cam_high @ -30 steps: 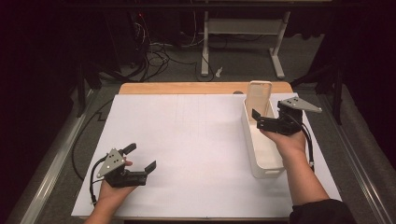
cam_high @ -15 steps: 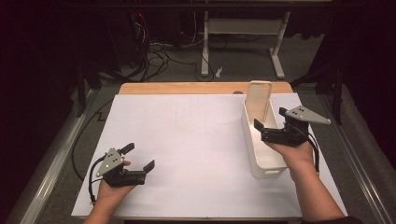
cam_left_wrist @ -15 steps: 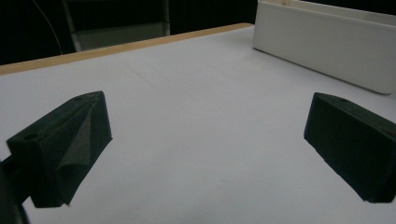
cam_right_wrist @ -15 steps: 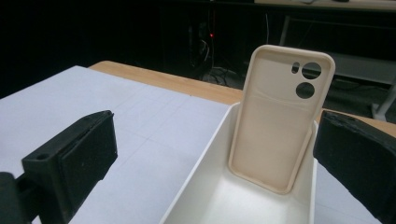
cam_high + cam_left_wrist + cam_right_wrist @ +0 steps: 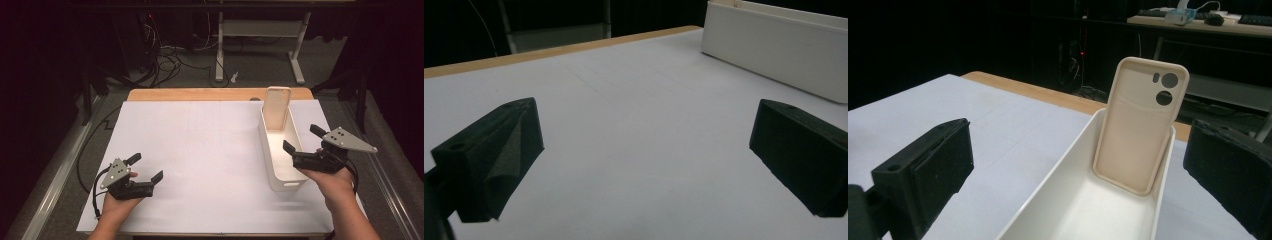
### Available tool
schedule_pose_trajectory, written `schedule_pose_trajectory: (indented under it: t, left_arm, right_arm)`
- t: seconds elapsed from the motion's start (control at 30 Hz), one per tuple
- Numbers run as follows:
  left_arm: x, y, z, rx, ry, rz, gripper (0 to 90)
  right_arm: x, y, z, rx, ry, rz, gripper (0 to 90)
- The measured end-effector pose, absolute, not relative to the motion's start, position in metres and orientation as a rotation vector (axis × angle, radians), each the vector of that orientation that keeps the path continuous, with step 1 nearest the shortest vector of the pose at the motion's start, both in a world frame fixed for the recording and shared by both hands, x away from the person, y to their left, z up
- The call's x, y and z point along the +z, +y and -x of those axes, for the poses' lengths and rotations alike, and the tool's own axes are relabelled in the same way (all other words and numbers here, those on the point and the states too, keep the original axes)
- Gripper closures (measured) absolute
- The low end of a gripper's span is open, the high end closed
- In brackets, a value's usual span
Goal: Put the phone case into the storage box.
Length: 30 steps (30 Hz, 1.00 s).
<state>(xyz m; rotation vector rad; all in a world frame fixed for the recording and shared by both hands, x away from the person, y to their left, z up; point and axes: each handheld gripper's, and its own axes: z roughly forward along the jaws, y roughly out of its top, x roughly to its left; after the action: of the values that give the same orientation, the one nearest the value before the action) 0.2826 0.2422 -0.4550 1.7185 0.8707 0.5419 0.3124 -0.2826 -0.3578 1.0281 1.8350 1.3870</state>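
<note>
Table (image 5: 200, 150) covered with a white sheet takes up the middle of the high view, with a strip of bare wood showing along its far edge. In the right half of that frame stands a long, narrow white bin (image 5: 277, 150), running from near the far edge toward the person. A beige phone case (image 5: 276, 109) stands upright inside the bin's far end, leaning against the end wall with its top rising above the rim; in the right gripper view the case (image 5: 1140, 130) sits at centre, its camera cut-outs near its upper right corner. The right gripper (image 5: 303, 141), held in a hand at the lower right of the high view, hovers over the near end of the bin with its jaws spread wide and nothing between them. The left gripper (image 5: 146, 167), held in a hand at the lower left, sits low over the bare sheet, well apart from the bin, jaws also wide apart and empty. In the left gripper view the bin's side wall (image 5: 774, 50) crosses the upper right corner.
</note>
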Motion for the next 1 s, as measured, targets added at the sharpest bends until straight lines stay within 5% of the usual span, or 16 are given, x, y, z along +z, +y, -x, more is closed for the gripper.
schedule_pose_trajectory:
  t: [0.6, 1.0]
  left_arm:
    - [-0.457, 0.251, -0.28, 0.569, 0.896, -1.745, 1.4]
    - [-0.462, 0.244, -0.284, 0.556, 0.901, -1.807, 0.1]
  right_arm:
    - [-0.393, -0.317, -0.263, 1.384, 1.805, -0.983, 0.1]
    - [-0.393, -0.315, -0.265, 1.436, 1.793, -0.995, 0.1]
